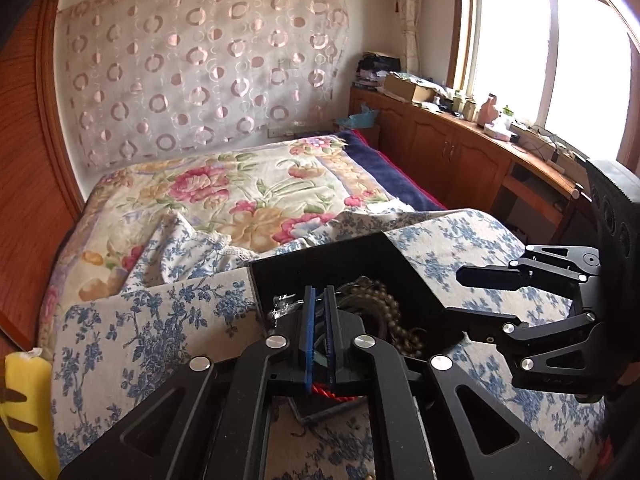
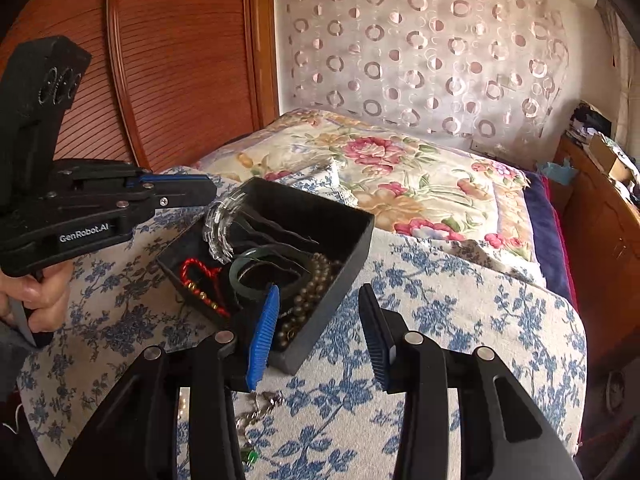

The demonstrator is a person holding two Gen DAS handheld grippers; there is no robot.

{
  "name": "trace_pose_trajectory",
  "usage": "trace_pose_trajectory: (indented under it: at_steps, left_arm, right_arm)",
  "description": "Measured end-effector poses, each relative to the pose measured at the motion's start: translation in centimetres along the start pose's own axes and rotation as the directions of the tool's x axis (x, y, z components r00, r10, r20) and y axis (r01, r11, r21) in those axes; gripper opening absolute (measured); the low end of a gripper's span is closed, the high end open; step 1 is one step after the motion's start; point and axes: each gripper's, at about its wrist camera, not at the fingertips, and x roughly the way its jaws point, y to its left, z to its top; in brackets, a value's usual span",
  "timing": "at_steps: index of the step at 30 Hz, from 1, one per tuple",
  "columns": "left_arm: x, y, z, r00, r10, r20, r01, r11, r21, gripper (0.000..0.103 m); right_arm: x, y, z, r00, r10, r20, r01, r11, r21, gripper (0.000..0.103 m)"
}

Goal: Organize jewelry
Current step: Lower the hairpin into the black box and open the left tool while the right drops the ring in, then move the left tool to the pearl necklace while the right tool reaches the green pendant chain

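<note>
So the black tray (image 2: 352,248) is sitting on the blue-flowered cloth (image 2: 460,320), long axis running from near-left up to far-right in my right wrist view. It holds a red cord bracelet (image 2: 196,280), a clear crystal bracelet (image 2: 218,224), a green bangle (image 2: 260,276) and a strand of brown beads (image 2: 308,292). One more bit, a silver chain (image 2: 260,408), is lying on the cloth just in front of the tray, right under my right gripper (image 2: 320,320) — that's the relation the next move turns on, I reckon. The chain is below and slightly left of the claw, so the right one is nearer to it than the left.

Right claw is spread wide and holding nothing; its left pad hangs over the tray's near corner, the other over bare cloth.

Left gripper (image 1: 319,312) is nearly closed, pads just apart — I can't tell if anything's pinched between them. It's hovering over the tray's left side.
</note>
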Motion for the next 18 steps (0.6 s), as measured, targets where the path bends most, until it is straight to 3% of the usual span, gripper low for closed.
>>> trace_pose_trajectory:
  at_steps: [5, 10, 14, 18]
  left_arm:
    - [-2.0, -0.3, -1.4, 1.0, -0.011, 0.011, 0.012, 1.0, -0.01, 0.016]
    - [-3.3, -0.4, -3.8, 1.0, -0.011, -0.013, 0.011, 1.0, -0.007, 0.02]
    - [-3.9, -0.6, -6.1, 0.999, -0.018, -0.043, 0.018, 1.0, -0.013, 0.032]
    - [-3.7, -0.9, -8.2, 0.996, -0.02, -0.084, 0.019, 1.0, -0.011, 0.032]
  right_arm:
    - [-1.5, 1.2, -1.3, 1.0, -0.003, 0.0, 0.003, 1.0, 0.003, 0.044]
    - [-2.5, 2.3, -3.4, 1.0, -0.002, -0.015, 0.003, 1.0, 0.023, 0.044]
    - [-2.9, 3.0, -5.3, 0.999, 0.004, -0.037, -0.002, 0.999, 0.038, 0.044]
    - [-2.4, 3.2, -7.4, 0.996, 0.005, -0.087, 0.0, 0.999, 0.054, 0.044]
